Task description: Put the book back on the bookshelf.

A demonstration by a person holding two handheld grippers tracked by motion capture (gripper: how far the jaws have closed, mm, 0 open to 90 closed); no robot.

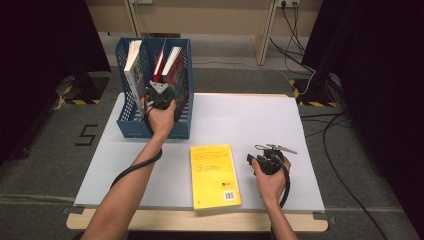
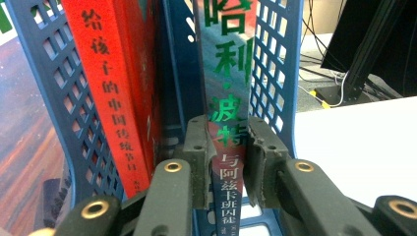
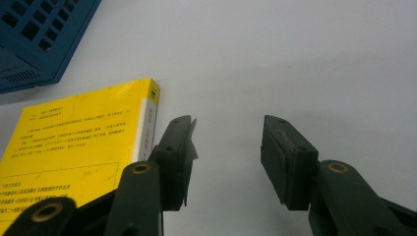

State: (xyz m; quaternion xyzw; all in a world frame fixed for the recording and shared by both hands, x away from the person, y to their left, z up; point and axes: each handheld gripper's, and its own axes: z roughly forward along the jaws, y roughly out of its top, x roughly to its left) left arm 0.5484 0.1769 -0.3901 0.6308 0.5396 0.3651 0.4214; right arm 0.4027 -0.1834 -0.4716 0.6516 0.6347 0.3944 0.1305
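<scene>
A blue mesh file rack (image 1: 131, 125) stands at the table's back left with books upright in it. My left gripper (image 1: 160, 91) reaches into its right-hand slot. In the left gripper view the jaws (image 2: 227, 147) are shut on the spine of a dark book with green lettering (image 2: 228, 73), both pads against it. Just left of it stands a red book (image 2: 110, 88). A yellow book (image 1: 215, 175) lies flat near the front edge. My right gripper (image 1: 260, 154) hovers to its right, open and holding nothing (image 3: 226, 157), with the yellow book (image 3: 74, 142) just left of its left jaw.
A white-edged book (image 1: 132, 65) leans in the rack's left slot. The rack's mesh wall (image 2: 273, 59) runs close along the held book's right side. The white tabletop (image 3: 295, 59) stretches ahead of the right gripper. Cables lie on the floor at the back right (image 1: 300, 55).
</scene>
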